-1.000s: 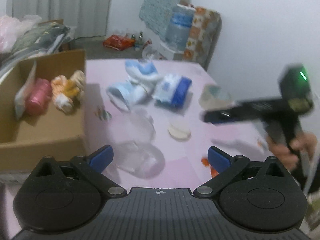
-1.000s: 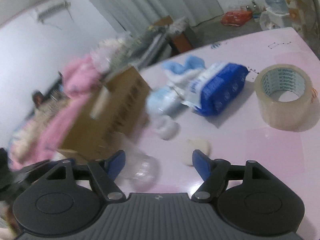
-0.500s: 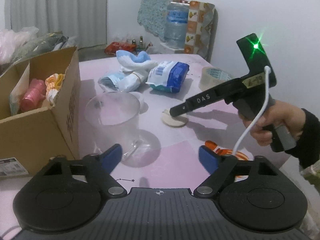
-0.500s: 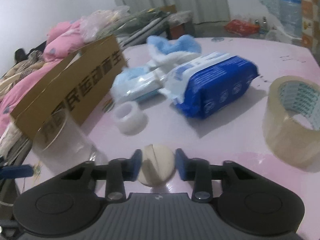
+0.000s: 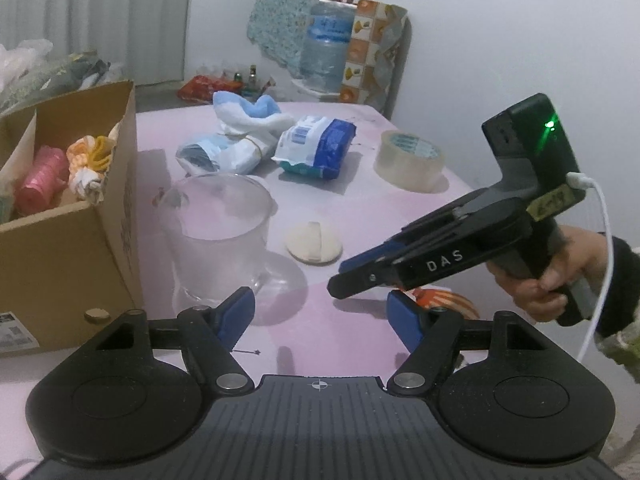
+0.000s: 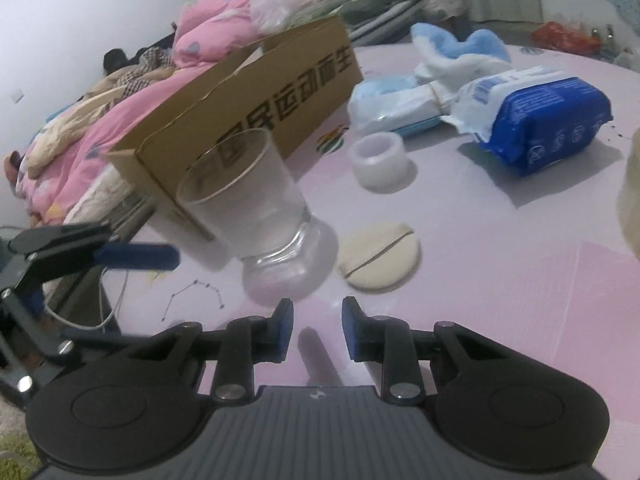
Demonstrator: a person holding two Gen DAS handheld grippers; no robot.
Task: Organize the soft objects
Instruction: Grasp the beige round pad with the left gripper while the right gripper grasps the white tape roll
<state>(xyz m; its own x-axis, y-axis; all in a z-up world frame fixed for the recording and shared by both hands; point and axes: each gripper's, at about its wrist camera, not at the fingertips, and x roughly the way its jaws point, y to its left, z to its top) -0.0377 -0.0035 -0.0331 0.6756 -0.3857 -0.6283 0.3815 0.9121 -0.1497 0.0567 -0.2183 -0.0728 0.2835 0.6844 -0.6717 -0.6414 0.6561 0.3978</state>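
A round beige powder puff (image 5: 314,243) (image 6: 380,255) lies on the pink table (image 5: 348,340) just right of a clear glass cup (image 5: 218,236) (image 6: 256,208). My left gripper (image 5: 320,316) is open and empty, low over the table in front of the cup. My right gripper (image 6: 316,322) is empty, its jaws narrowed but apart, a little short of the puff; it also shows in the left wrist view (image 5: 360,276). A blue tissue pack (image 5: 316,146) (image 6: 536,120), a bundled white and blue pack (image 5: 224,152) and a blue-white plush (image 5: 248,114) lie farther back.
An open cardboard box (image 5: 60,216) (image 6: 248,112) stands at the left with a pink roll (image 5: 42,180) and a printed cloth (image 5: 90,164) inside. A tape roll (image 5: 408,160) sits back right, a small white roll (image 6: 378,160) behind the cup. An orange item (image 5: 440,300) lies under my right gripper.
My right gripper has pulled back from the puff and its jaws have opened slightly; the puff stayed on the table. My left gripper has moved closer to the cup.
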